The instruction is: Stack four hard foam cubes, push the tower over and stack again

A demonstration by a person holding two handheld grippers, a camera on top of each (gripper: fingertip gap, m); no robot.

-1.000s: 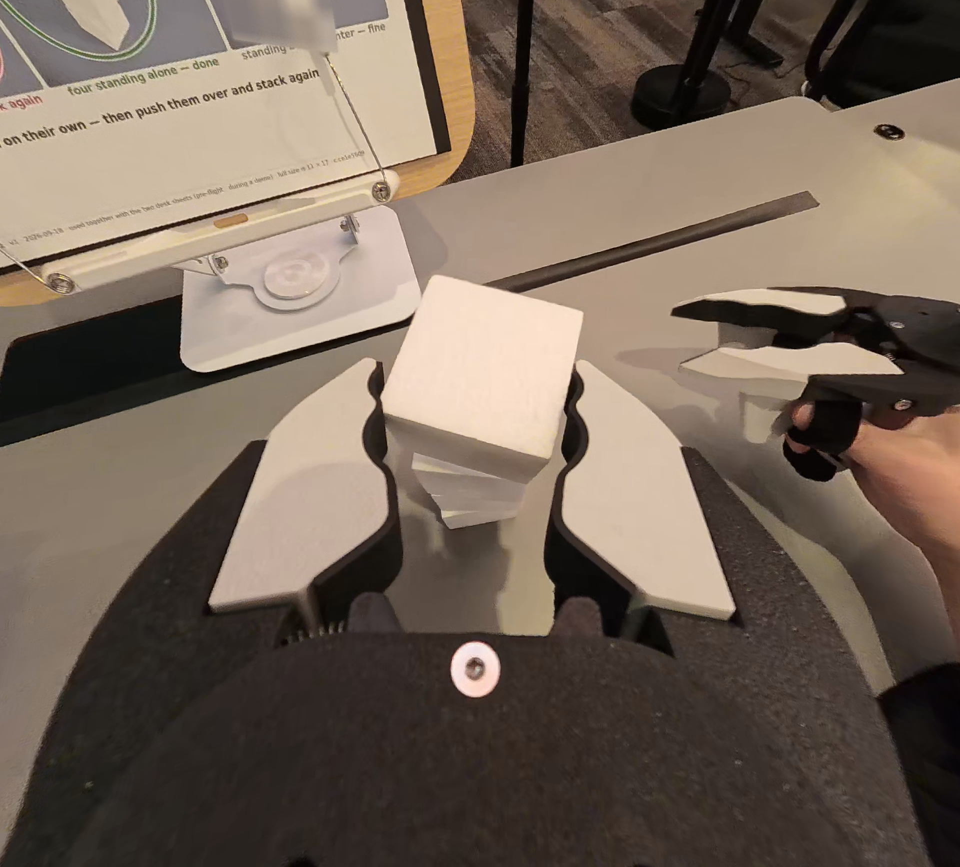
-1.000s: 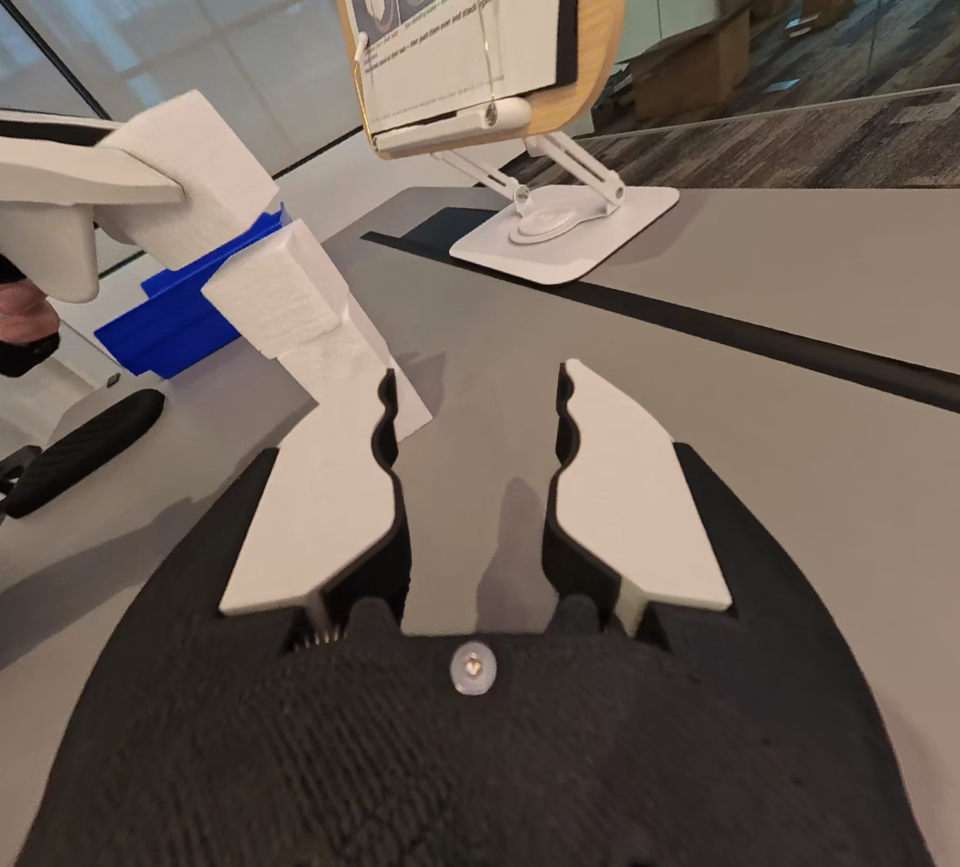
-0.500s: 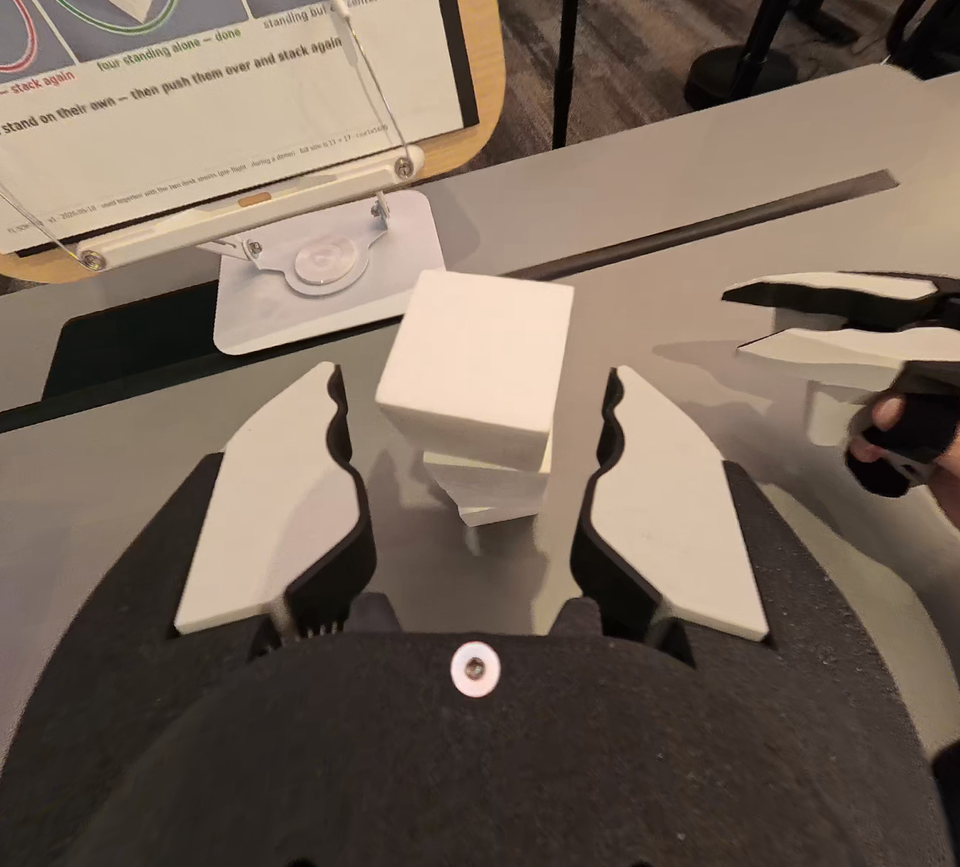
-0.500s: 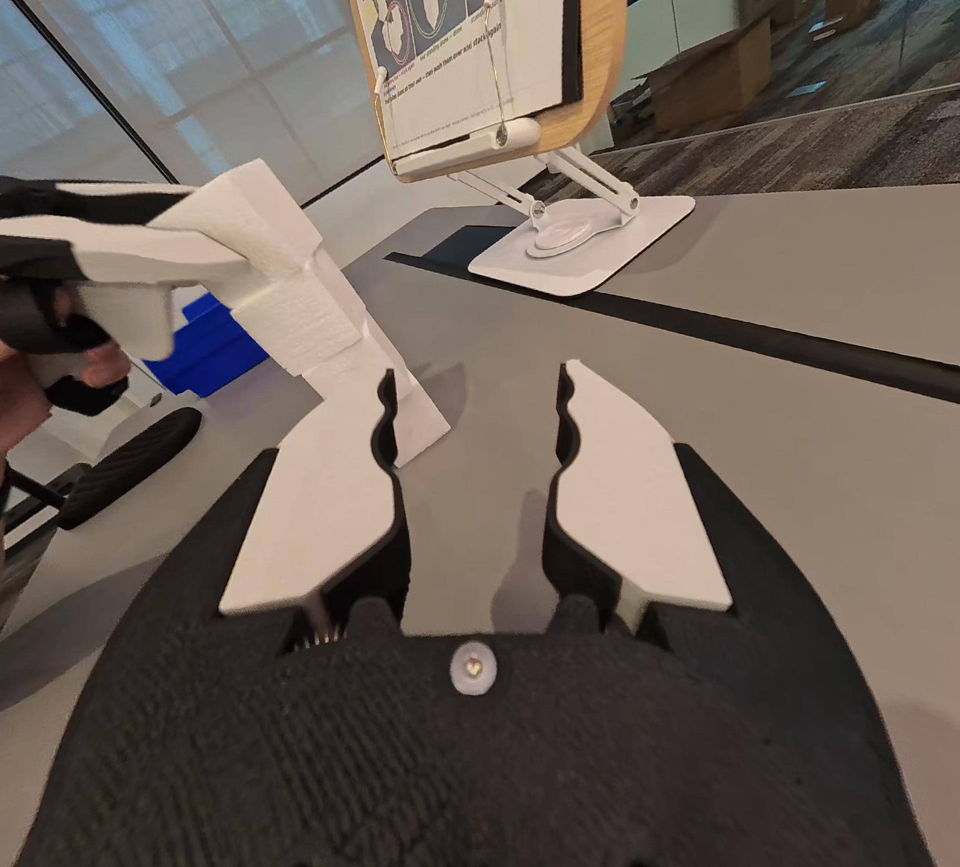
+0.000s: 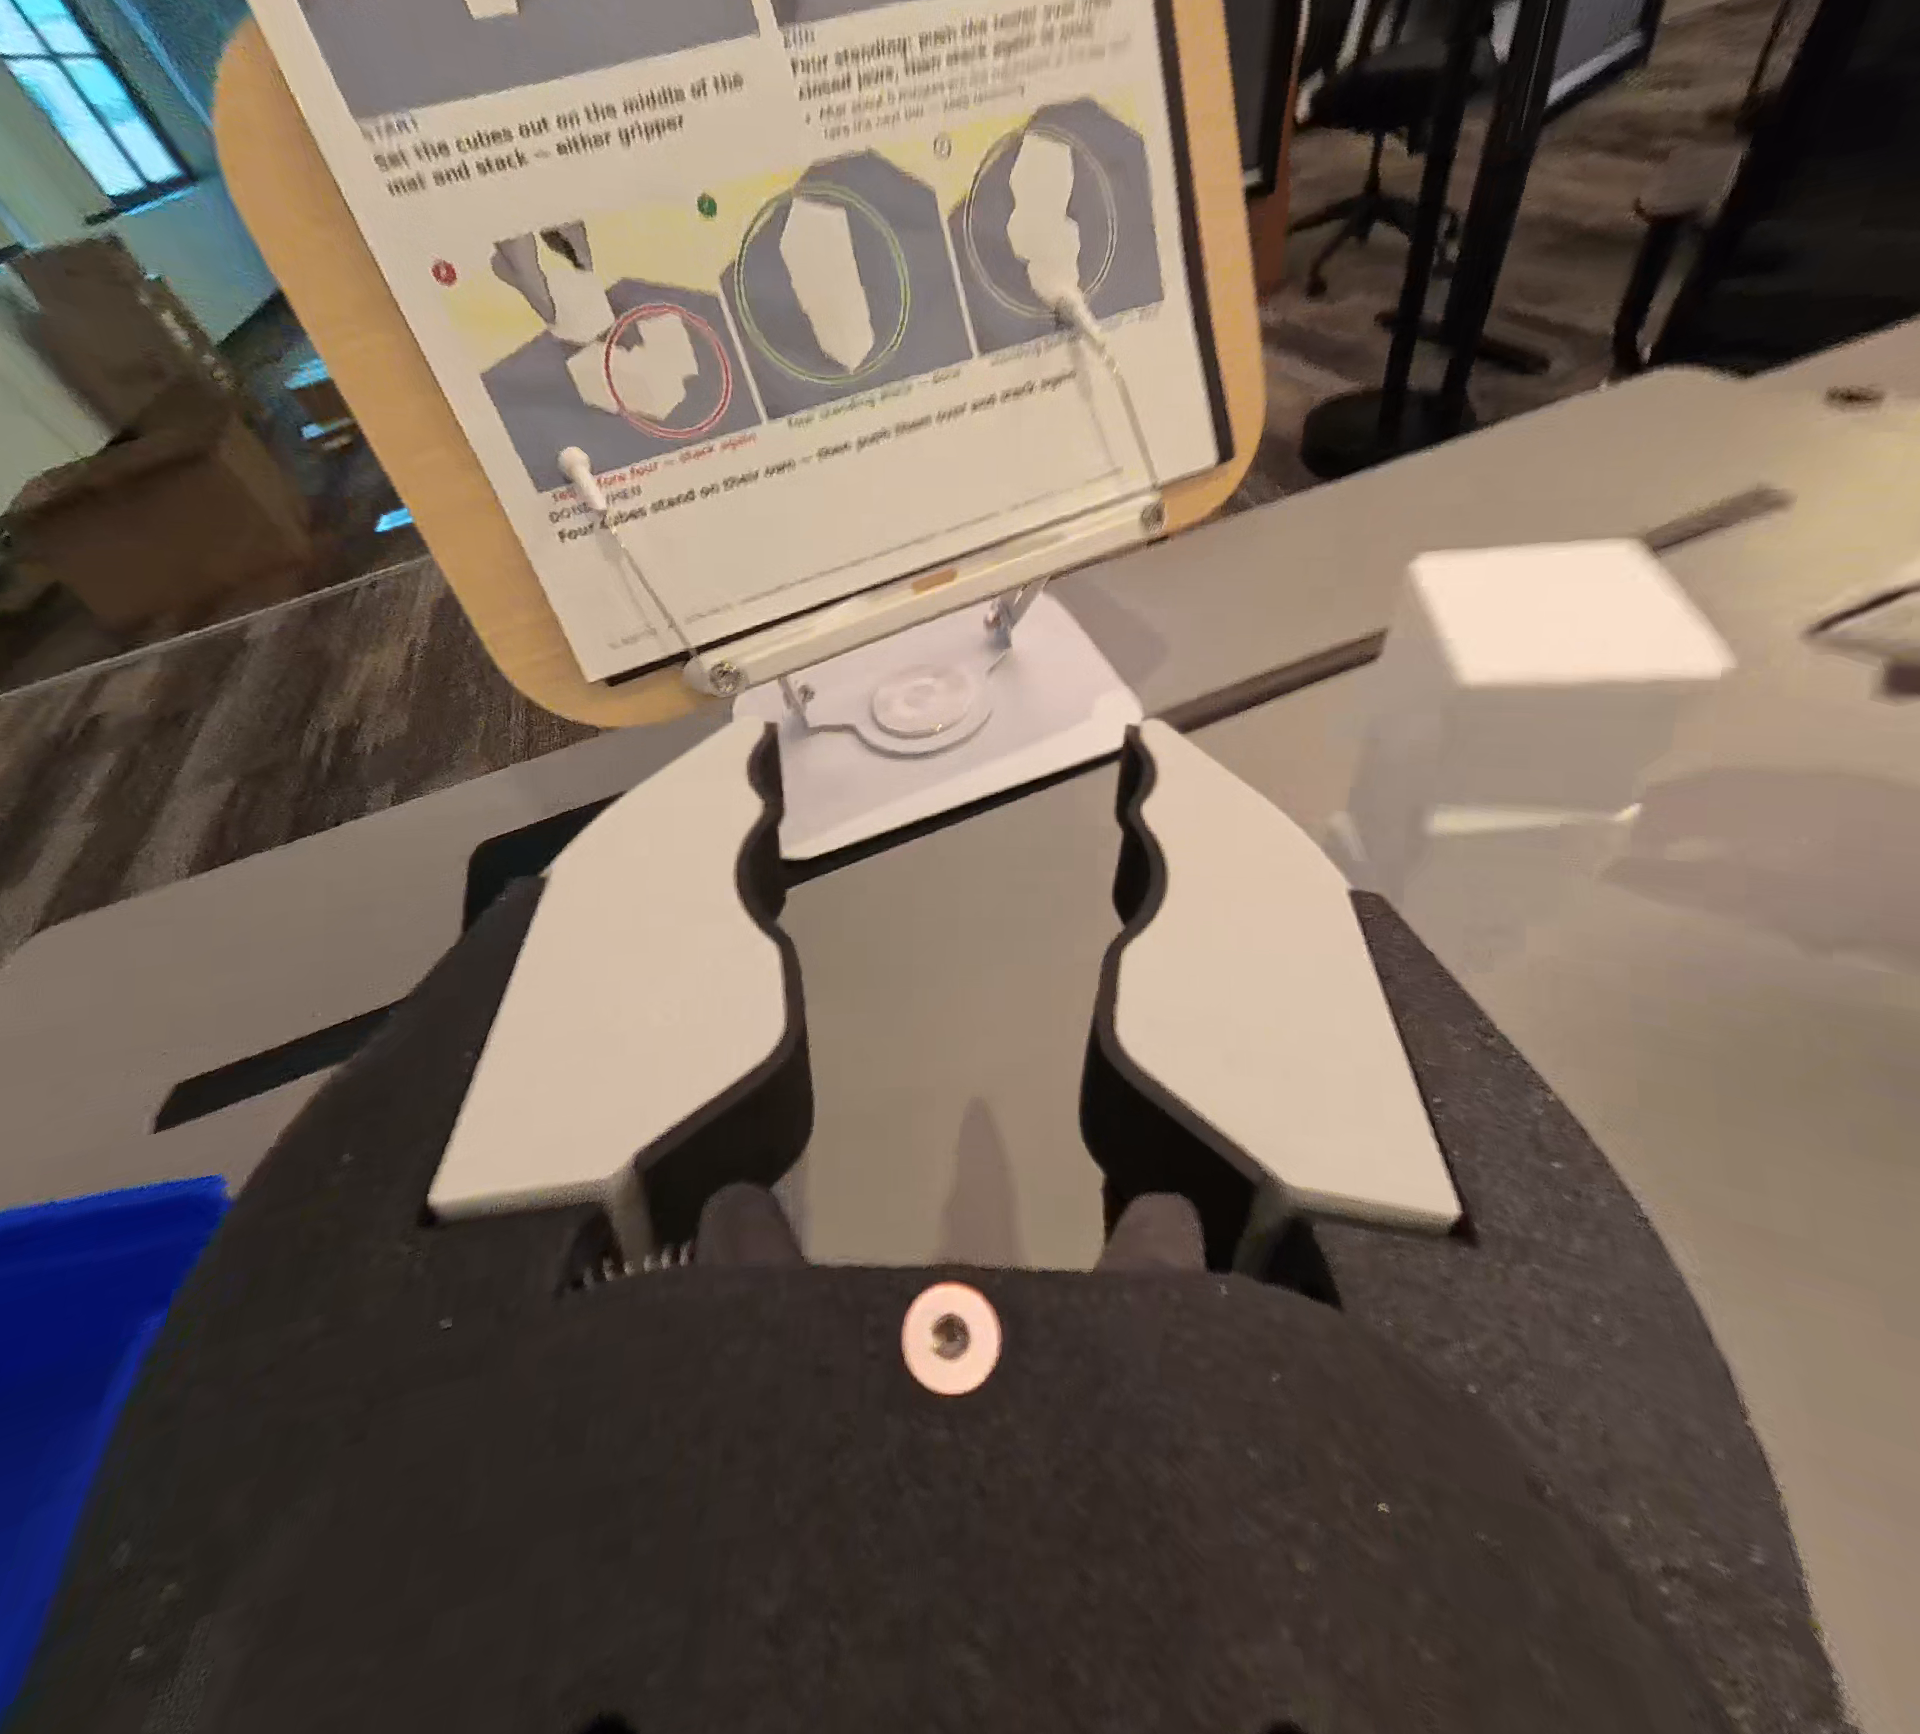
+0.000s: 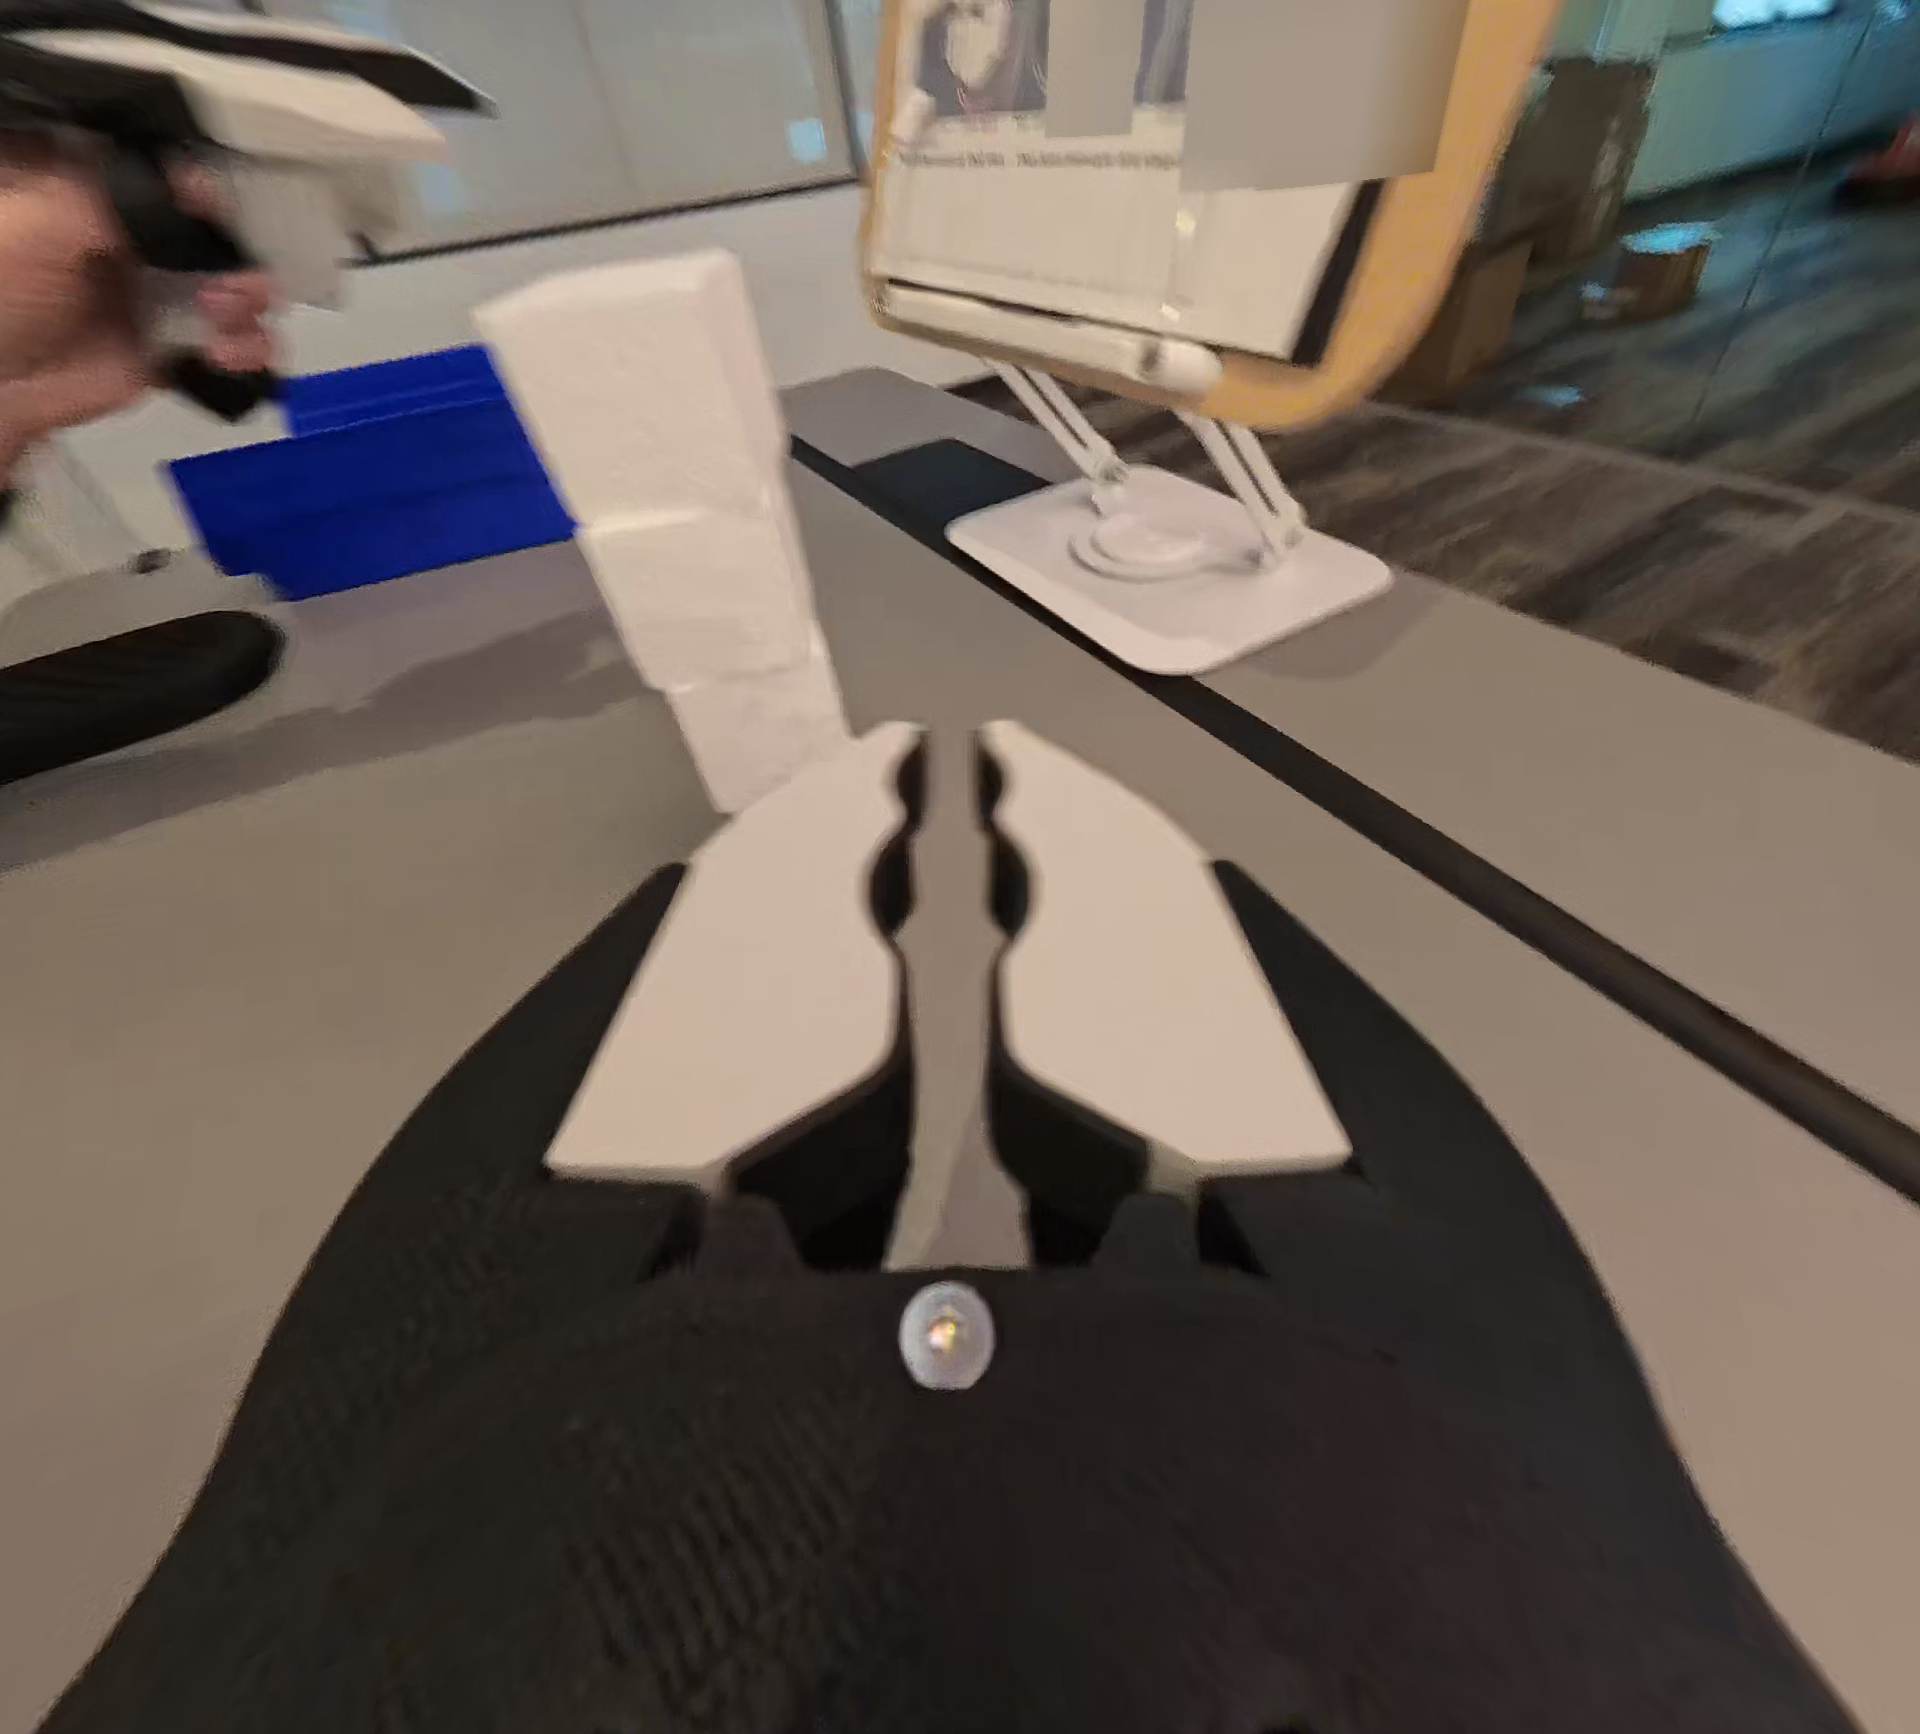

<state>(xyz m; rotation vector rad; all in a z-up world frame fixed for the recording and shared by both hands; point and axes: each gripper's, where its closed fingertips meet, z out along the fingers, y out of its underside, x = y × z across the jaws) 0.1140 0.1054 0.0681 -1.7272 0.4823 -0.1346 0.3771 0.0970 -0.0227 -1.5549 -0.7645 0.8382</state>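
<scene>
Fingers (image 5: 623, 978) of the left gripper (image 5: 948, 811) stand well apart with nothing between them, only the grey table (image 5: 312, 936) showing in the gap. Beyond the fingertips stands a white document stand (image 5: 935, 749) carrying a wood-backed board with a printed instruction sheet (image 5: 790, 250). A blue bin (image 5: 73, 1352) enters at the lower left edge. The tower of white foam cubes (image 5: 1538, 676) stands on the table to the right of this gripper and clear of it; its top cube is sharp enough to read, the lower ones are blurred.

In the right wrist view, the right gripper (image 6: 948, 754) has its fingers drawn nearly together, a narrow slit remaining, and nothing is held. The tower (image 6: 686, 531) rises just beyond and left of the left fingertip, its cubes slightly offset from one another; whether the fingertip touches the bottom cube cannot be told. The same stand (image 6: 1174, 583) is on the right, with a dark slot (image 6: 1455, 895) running along the table in front of it. The left gripper (image 6: 416, 115), held by a hand (image 6: 62, 313), hovers above and left of the tower's top, apart from it. Behind the tower lies the blue bin (image 6: 364, 489). Nothing stands between the right gripper and the tower.
</scene>
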